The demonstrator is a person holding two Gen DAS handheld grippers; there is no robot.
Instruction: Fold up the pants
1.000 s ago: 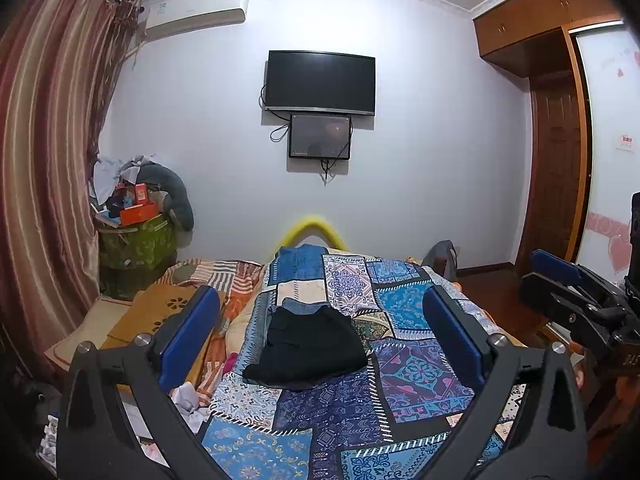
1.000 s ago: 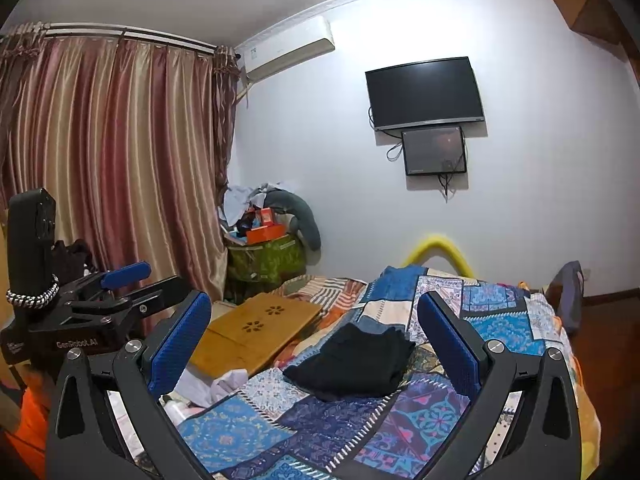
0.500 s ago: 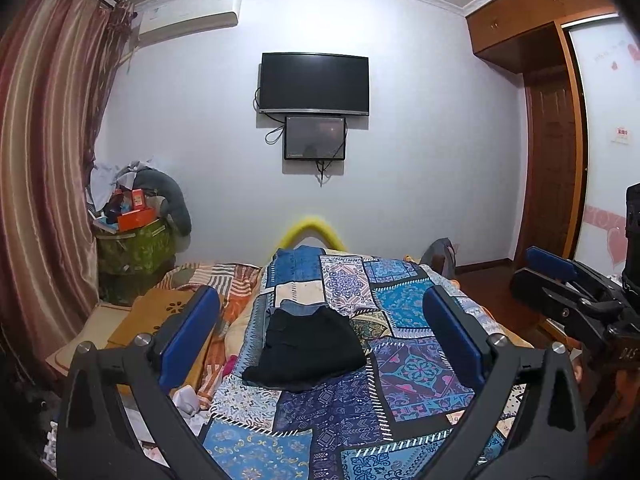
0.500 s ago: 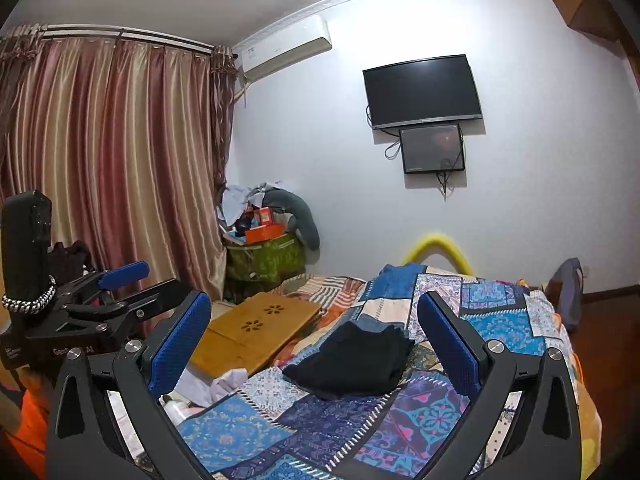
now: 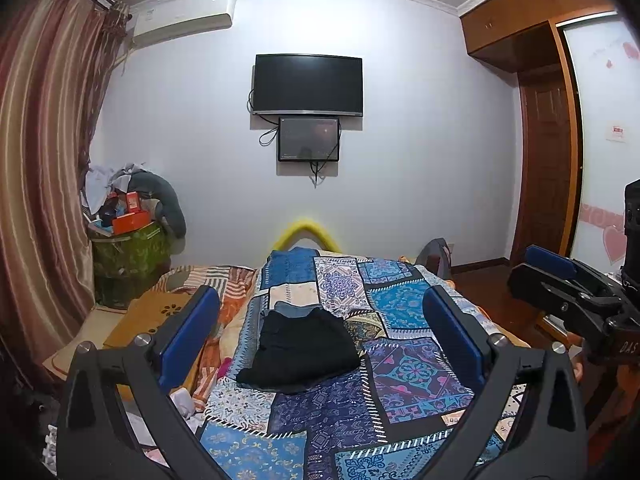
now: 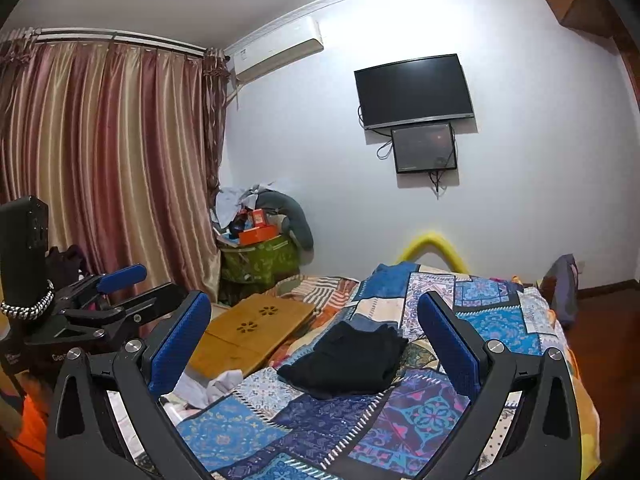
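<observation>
Black pants lie folded into a compact pile on the blue patchwork bedspread, with a bit of blue-grey cloth under their far edge. They also show in the right wrist view. My left gripper is open and empty, held well above and short of the pants. My right gripper is open and empty too, held back from the pile. Each gripper shows at the edge of the other's view, the right one and the left one.
A wooden lap table lies on the bed left of the pants, with white cloth in front of it. A cluttered green bin stands by the curtain. A television hangs on the far wall. A wardrobe stands right.
Both views have drifted slightly; the pants stay still on the bed. Both grippers remain open and empty.
</observation>
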